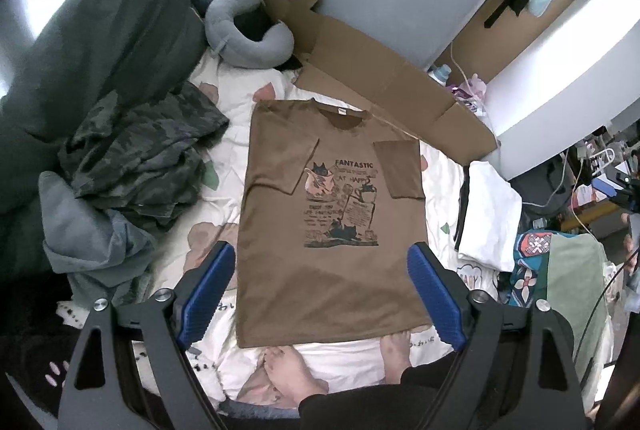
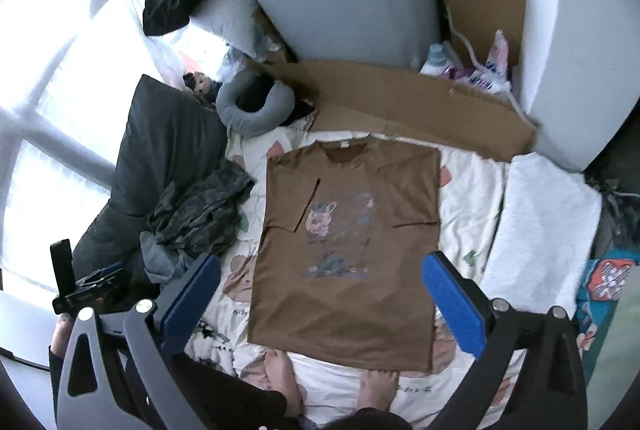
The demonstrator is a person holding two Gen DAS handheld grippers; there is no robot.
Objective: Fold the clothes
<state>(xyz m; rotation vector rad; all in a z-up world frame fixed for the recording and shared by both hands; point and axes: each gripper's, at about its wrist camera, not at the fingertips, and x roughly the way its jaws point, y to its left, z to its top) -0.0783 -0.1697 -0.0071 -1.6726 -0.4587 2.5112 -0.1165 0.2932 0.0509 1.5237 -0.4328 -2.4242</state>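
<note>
Brown tee (image 1: 332,226) lies flat on the bed (image 1: 444,170), print up, long axis near-far, collar far, hem near by our feet (image 1: 292,370). Both sleeves are folded in over the chest. Our left gripper (image 1: 320,294) and right gripper (image 2: 320,304) hang above the hem end, jaws spread wide, holding nothing. Camo garment (image 1: 148,166) sits left of the tee, white towel (image 2: 540,226) right. Left view reads the print sharply; right view blurs it but also shows the window (image 2: 60,78).

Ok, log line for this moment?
brown T-shirt: flat on bed, both sleeves folded in | left gripper: open, above hem | right gripper: open, empty
</note>
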